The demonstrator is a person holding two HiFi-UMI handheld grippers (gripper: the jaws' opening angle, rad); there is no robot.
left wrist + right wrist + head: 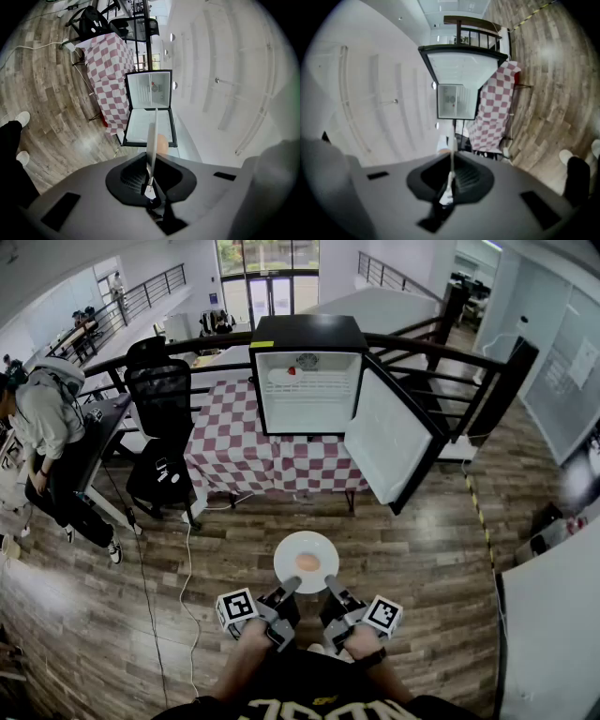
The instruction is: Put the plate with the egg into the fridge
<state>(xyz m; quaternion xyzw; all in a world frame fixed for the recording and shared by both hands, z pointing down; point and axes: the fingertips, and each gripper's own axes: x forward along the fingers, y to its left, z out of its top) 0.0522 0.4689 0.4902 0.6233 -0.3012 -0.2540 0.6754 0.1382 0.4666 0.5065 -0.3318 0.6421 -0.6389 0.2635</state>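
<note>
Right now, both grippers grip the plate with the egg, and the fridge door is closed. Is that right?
No. The fridge door stands open, as the head view shows. Both the left gripper and right gripper do grip the plate with the egg.

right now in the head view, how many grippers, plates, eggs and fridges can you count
grippers: 2 (left gripper, right gripper)
plate: 1
egg: 1
fridge: 1
total: 5
</note>
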